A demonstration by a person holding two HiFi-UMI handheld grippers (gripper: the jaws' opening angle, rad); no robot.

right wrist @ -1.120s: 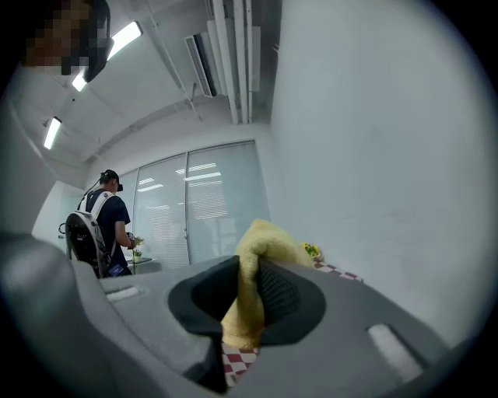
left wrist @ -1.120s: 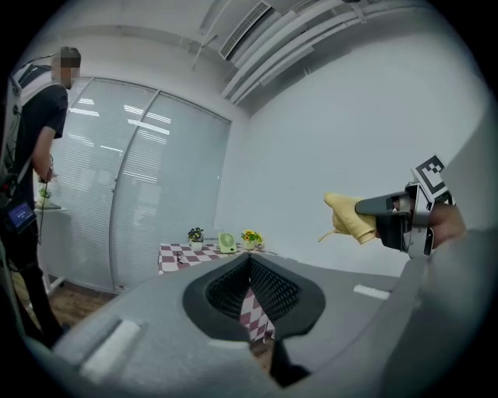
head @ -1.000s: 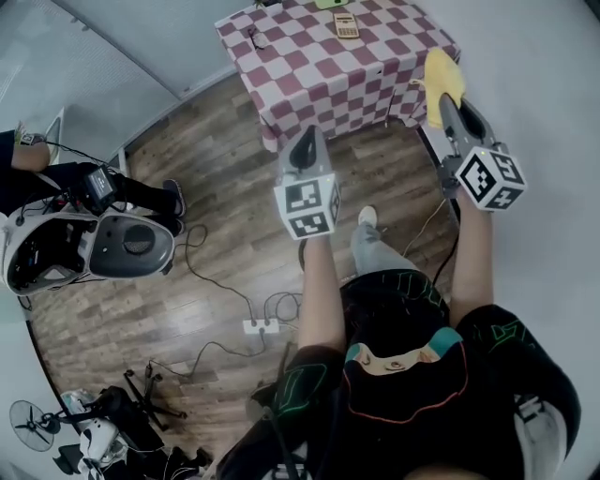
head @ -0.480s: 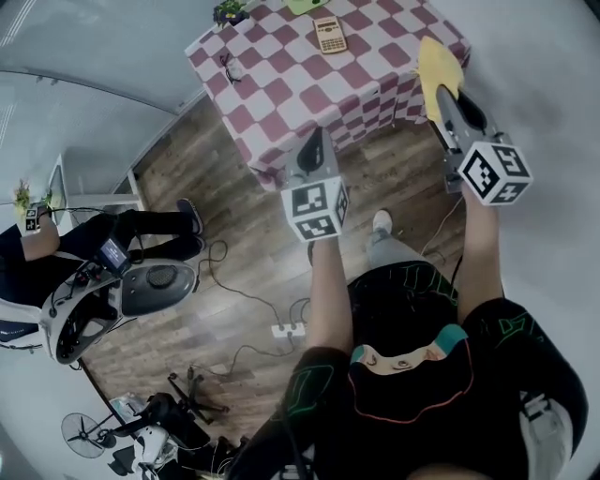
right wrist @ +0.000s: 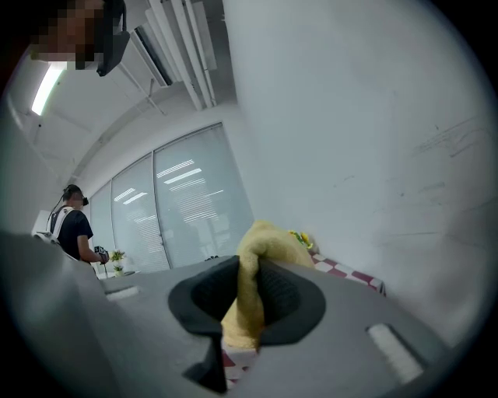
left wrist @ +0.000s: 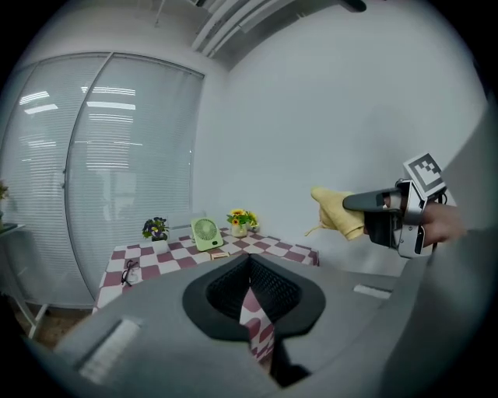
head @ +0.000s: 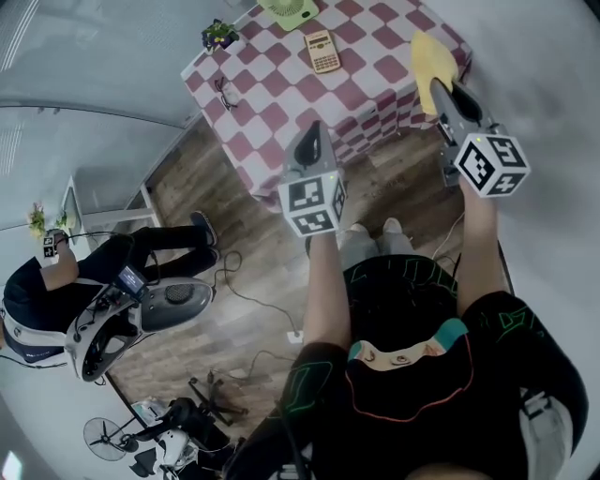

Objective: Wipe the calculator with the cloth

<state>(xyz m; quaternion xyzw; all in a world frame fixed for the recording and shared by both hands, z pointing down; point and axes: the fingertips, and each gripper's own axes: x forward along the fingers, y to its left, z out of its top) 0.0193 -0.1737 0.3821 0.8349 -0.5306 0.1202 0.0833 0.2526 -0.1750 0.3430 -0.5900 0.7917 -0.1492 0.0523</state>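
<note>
The calculator (head: 323, 51) lies flat on the red-and-white checkered table (head: 281, 103) at the top of the head view, and shows tiny in the left gripper view as the calculator (left wrist: 219, 255). My right gripper (head: 442, 92) is shut on a yellow cloth (head: 430, 58), held in the air over the table's right corner. The cloth (right wrist: 261, 242) bulges up between the right gripper's (right wrist: 249, 289) pads. My left gripper (head: 311, 136) hangs short of the table's near edge, shut with nothing in it (left wrist: 249, 268).
On the table stand a green fan (head: 286, 11), a small potted plant (head: 218, 35), a vase of flowers (left wrist: 243, 220), and a pair of glasses (head: 230, 92). A seated person (head: 56, 281) is at left. Cables and a power strip (head: 295, 335) lie on the wooden floor.
The table has come nearer and lower in the head view, so more of its top shows. Both grippers keep their pose, the cloth still held in the right one.
</note>
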